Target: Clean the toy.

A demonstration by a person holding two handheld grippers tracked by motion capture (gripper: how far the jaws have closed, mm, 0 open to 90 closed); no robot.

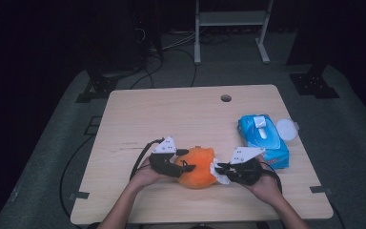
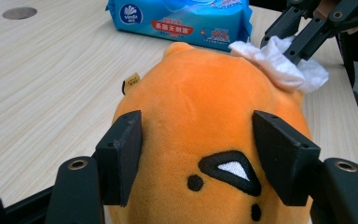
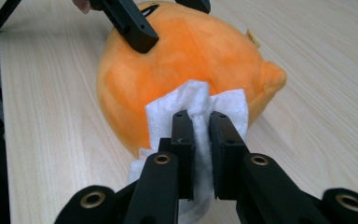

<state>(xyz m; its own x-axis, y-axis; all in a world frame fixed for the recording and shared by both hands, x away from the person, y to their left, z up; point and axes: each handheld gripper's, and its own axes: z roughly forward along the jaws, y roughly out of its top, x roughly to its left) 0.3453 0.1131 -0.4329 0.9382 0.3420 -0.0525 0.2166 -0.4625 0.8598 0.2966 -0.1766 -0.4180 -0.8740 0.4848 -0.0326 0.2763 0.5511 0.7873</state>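
Orange plush toy [image 1: 198, 168] sits near table [image 1: 181, 114] edge, centre. Left gripper [image 2: 196, 154] clamped on its sides; right gripper [image 3: 201, 140] pinches white wet wipe [image 3: 193, 105] against it. Wipes pack [image 1: 263, 138] far right.

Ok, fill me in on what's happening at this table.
A person is cleaning an orange plush toy on the table. The left hand-held gripper clamps the toy's sides to steady it. The right hand-held gripper pinches a white wipe against the toy. A blue wipes pack lies nearby.
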